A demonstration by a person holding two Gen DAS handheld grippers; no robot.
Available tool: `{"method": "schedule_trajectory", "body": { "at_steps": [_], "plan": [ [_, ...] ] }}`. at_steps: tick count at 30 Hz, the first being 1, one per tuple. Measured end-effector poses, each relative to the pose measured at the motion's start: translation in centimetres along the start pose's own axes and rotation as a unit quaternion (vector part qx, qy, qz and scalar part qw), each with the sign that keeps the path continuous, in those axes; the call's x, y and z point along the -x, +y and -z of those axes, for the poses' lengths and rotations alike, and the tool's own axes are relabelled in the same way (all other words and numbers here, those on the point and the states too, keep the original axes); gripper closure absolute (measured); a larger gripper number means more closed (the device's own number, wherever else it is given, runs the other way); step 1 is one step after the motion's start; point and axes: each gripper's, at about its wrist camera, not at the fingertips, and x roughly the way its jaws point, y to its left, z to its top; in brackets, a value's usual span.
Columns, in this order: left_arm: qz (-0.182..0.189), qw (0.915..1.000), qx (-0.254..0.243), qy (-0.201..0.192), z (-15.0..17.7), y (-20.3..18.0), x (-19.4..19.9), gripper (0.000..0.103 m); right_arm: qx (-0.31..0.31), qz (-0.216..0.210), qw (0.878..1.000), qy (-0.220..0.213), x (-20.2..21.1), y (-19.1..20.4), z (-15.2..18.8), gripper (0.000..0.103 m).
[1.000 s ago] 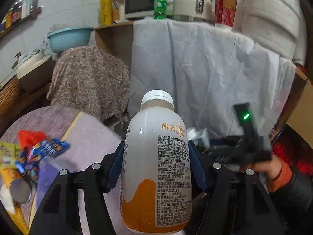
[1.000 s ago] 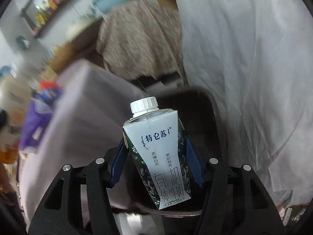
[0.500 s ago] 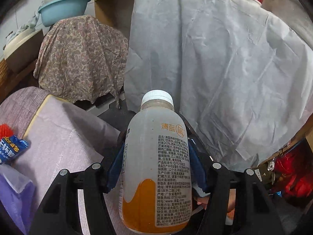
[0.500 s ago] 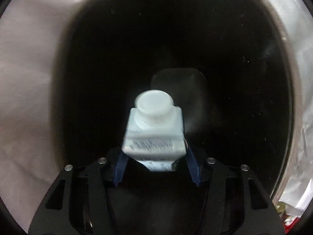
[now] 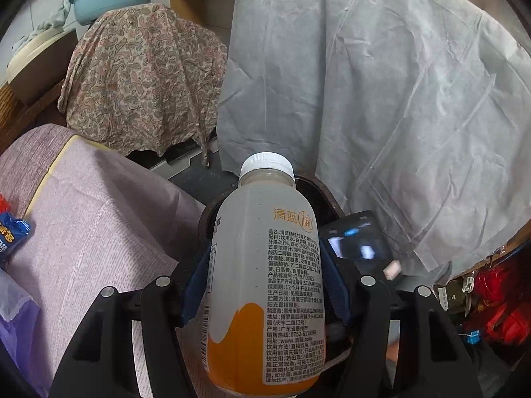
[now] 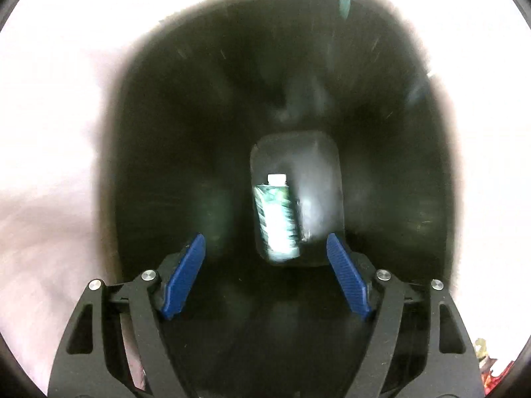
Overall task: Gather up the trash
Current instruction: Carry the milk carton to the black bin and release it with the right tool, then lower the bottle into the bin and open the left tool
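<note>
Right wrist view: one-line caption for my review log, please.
Open right gripper above the dark bin, milk carton lying blurred on its bottom.

1. Between my left fingers (image 5: pixel 195 285) stands the bottle (image 5: pixel 265 275), upright.
2. Behind it, just past my fingertips, is the bin (image 5: pixel 323 195).
3. Left of my fingers lies the table (image 5: pixel 99 219).
4. Beyond my right fingers (image 6: pixel 184 273), deep in the bin, lies the carton (image 6: pixel 277 222).
</note>
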Motion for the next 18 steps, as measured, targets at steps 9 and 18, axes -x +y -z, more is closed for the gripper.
{"method": "schedule_trajectory", "body": {
  "at_steps": [9, 18],
  "plan": [
    [-0.016, 0.9973, -0.005, 0.072, -0.5, -2.5, -4.5, 0.041, -0.055, 0.045, 0.987, -0.145, 10.0, -5.0, 6.3, 0.026],
    [-0.017, 0.9882, -0.048, 0.145, 1.1, -7.1, -10.4, 0.041, -0.138, 0.081, 0.966, -0.204, 12.5, -11.3, 10.9, 0.025]
  ]
}}
